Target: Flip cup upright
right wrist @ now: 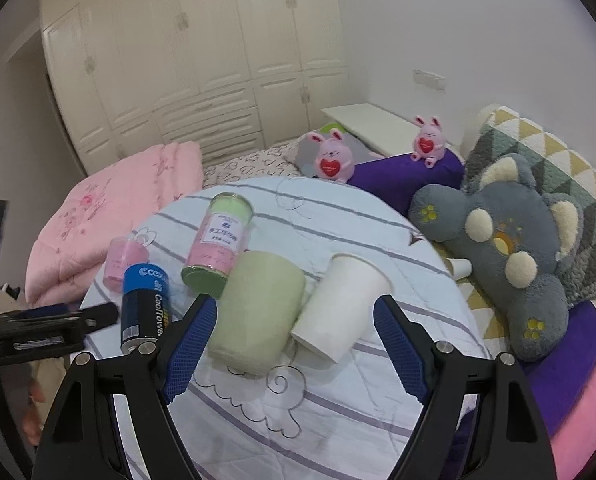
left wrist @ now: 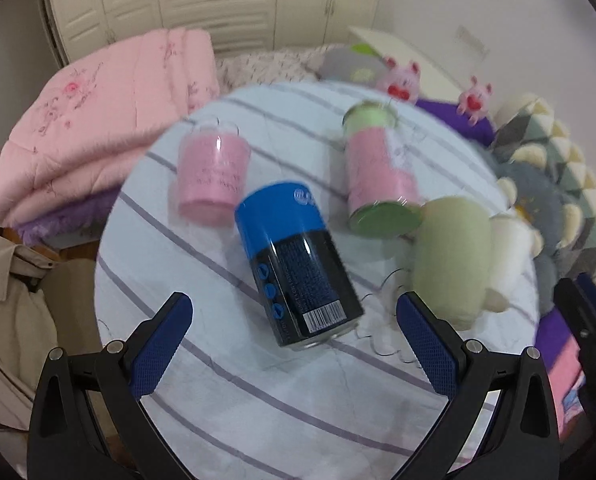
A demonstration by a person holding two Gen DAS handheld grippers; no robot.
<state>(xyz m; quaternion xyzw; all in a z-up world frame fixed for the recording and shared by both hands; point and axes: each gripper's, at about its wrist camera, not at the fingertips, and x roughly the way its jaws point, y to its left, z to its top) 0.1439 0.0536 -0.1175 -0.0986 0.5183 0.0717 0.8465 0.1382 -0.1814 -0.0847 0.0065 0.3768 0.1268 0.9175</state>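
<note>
A green cup point(right wrist: 258, 312) and a white cup point(right wrist: 338, 304) lie on their sides next to each other on the round striped table point(right wrist: 338, 420). My right gripper point(right wrist: 294, 316) is open, its jaws spread wide just in front of both cups, touching neither. My left gripper point(left wrist: 294, 312) is open around the near end of a blue-and-black can point(left wrist: 298, 264) lying on its side, not gripping it. The green cup point(left wrist: 450, 260) and the white cup point(left wrist: 514, 248) show at the right in the left wrist view.
A pink-and-green canister point(right wrist: 218, 244) and a small pink jar point(right wrist: 124, 264) lie behind the can point(right wrist: 146, 308). A grey plush toy point(right wrist: 510, 252) and pink bunnies point(right wrist: 332, 156) sit to the right and behind. A folded pink quilt point(right wrist: 110, 216) lies at left.
</note>
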